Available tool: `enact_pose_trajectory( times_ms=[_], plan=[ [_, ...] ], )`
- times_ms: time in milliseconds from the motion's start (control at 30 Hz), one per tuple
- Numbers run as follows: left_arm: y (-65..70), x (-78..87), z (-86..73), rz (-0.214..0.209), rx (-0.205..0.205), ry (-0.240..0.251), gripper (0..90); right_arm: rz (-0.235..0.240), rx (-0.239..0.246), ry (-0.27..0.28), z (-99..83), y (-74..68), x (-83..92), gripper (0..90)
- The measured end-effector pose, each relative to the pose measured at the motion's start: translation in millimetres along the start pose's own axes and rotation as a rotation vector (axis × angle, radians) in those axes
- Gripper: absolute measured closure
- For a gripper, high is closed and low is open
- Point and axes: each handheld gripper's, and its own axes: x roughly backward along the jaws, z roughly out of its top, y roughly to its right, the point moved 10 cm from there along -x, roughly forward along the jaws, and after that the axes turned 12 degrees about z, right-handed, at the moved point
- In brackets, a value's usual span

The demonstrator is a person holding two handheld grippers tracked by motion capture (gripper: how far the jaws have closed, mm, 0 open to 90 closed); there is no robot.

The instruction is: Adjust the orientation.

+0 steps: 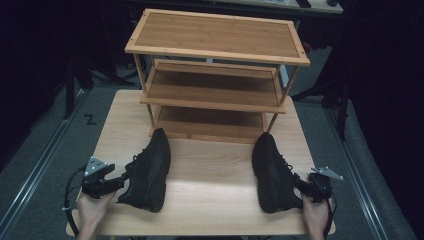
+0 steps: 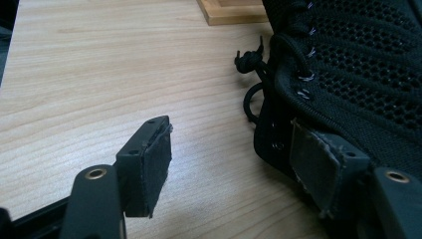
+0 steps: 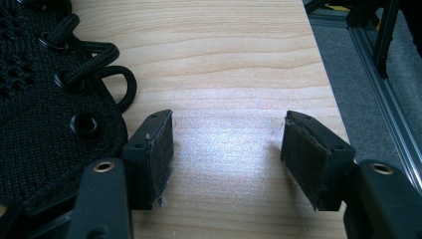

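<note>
Two black two-jaw grippers are held low at the near edge of a light wood-grain table (image 1: 210,165), each gripped from below by a hand. The left gripper (image 1: 121,181) is angled inward, its tip against the rear outer side of the left black mesh lace-up shoe (image 1: 148,170). In the left gripper view its jaws are spread wide: one pad (image 2: 318,167) is pressed against the shoe's side, the other stands over bare table, and nothing is clamped. The right gripper (image 1: 299,183) is set just beside the heel of the right black mesh shoe (image 1: 272,171); in the right gripper view its jaws are parted wide over bare wood and hold nothing — the shoe lies outside the left-hand jaw.

A three-tier bamboo shoe rack (image 1: 216,75) stands at the table's far half. Grey flooring and dark metal frames (image 1: 70,85) are seen around the table in a dim room.

Both shoes lie upright on their soles, long axes running near-to-far — toes toward the rack, heels toward the person.
</note>
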Motion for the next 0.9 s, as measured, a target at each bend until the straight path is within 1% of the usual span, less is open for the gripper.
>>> enact_pose_trajectory(
  times_ms=[100, 233, 433, 900],
  plan=[
    [1.0, 1.0, 2.9, 0.0, -0.01, 0.009, 33.2, 0.0, 0.0, 0.0, 0.0, 0.0, 0.0, 37.4],
    [3.7, 2.4, 5.3, -0.011, -0.011, 0.011, 33.4, 0.001, 0.0, 0.0, 0.0, -0.1, 0.0, 37.4],
    [7.3, 4.8, 10.2, -0.019, -0.023, 0.019, 33.9, 0.001, 0.0, 0.0, 0.0, -0.1, 0.0, 37.2],
    [17.2, 7.0, 20.4, -0.044, -0.032, 0.042, 34.8, 0.002, 0.002, 0.0, 0.0, 0.1, 0.0, 37.1]
  ],
)
